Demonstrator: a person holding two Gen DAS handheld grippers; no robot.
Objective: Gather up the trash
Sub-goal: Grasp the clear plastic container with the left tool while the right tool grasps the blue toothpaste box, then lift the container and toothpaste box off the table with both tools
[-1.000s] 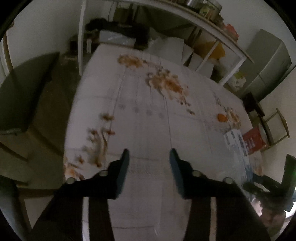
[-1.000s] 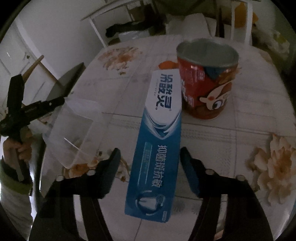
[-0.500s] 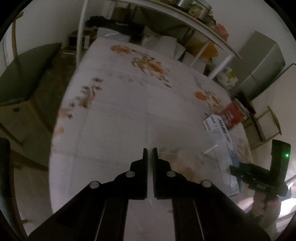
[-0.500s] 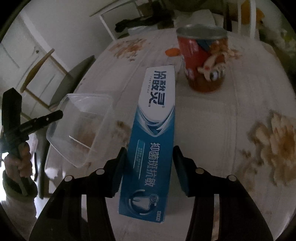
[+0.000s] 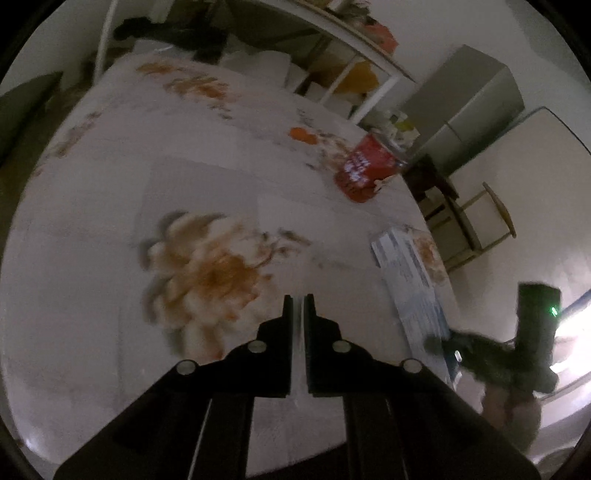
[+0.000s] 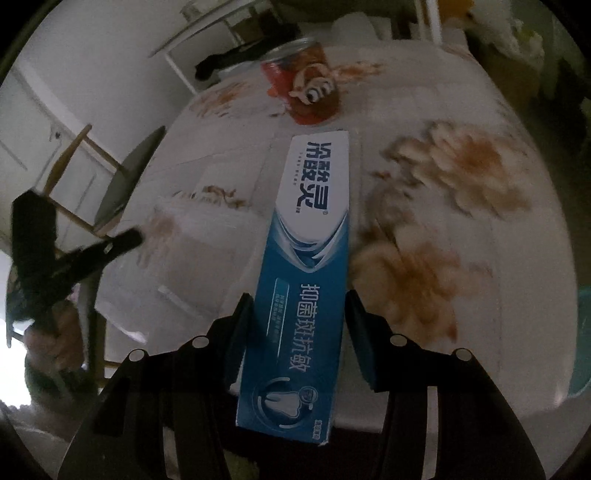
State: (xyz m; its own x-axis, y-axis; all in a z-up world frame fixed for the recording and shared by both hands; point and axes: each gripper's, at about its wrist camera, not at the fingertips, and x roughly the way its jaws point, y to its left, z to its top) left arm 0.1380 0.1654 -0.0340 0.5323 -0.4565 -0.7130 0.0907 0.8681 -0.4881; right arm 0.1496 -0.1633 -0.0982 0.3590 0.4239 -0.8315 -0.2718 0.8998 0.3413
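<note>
A blue-and-white toothpaste box [image 6: 310,258] sticks out forward from my right gripper [image 6: 299,306], whose pads press on both long sides of it. It also shows in the left wrist view as a pale toothpaste box [image 5: 410,273] at the table's right edge. My left gripper [image 5: 298,299] is shut on the thin rim of a clear plastic container [image 6: 199,254], which hangs over the flowered tablecloth [image 5: 110,229]. A red can with a cartoon face [image 6: 303,88] stands beyond the box, and leans as a red can [image 5: 364,166] in the left wrist view.
A dark-seated wooden chair [image 6: 122,177] stands at the table's left side. A white shelf [image 5: 351,33] with clutter and a grey cabinet [image 5: 469,99] stand behind the table. Another wooden chair [image 5: 480,221] is at the right.
My left gripper closed on the clear container's rim and swung right across the cloth. My right gripper closed on the toothpaste box, and the red can slid farther away in its view.
</note>
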